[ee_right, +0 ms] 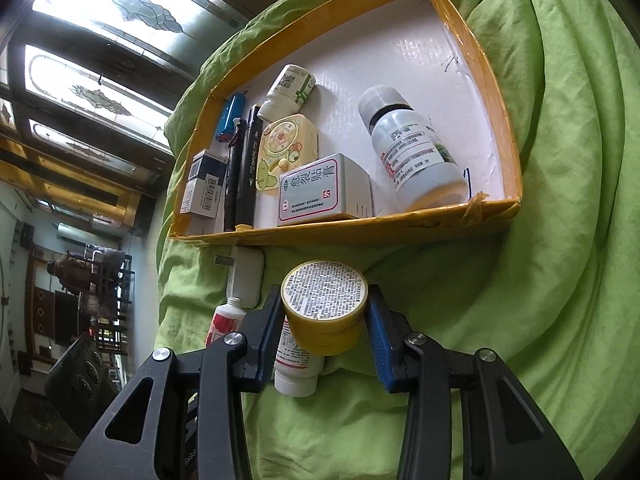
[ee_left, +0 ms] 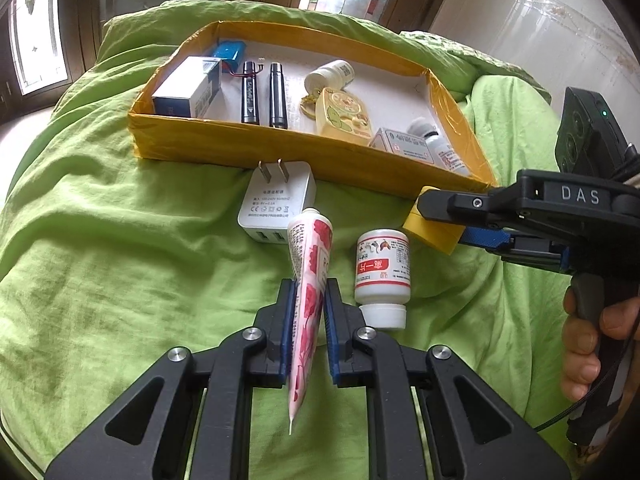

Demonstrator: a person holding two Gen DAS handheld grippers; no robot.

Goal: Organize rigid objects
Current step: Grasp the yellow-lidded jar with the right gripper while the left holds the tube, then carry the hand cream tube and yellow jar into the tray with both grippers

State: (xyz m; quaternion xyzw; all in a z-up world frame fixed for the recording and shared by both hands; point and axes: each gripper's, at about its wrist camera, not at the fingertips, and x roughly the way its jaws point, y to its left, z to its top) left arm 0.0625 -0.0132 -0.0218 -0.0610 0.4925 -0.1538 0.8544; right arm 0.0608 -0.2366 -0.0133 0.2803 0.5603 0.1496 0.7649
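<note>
Gripping: left gripper point(ee_left: 308, 312) clamps pink tube point(ee_left: 308, 280) mid-body; soft, squashes.
Right gripper point(ee_right: 324, 316): clenched on yellow jar point(ee_right: 324, 304), rigid, light, lower centre.

green bedsheet point(ee_left: 100, 260), stained-glass windows point(ee_right: 120, 12)

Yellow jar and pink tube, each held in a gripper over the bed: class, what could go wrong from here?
1. The tube sits tilted in the left gripper, so it may slip or swing.
2. The jar is round and could roll out of the right gripper.
3. The tray is crowded, so a drop may knock the box.
</note>
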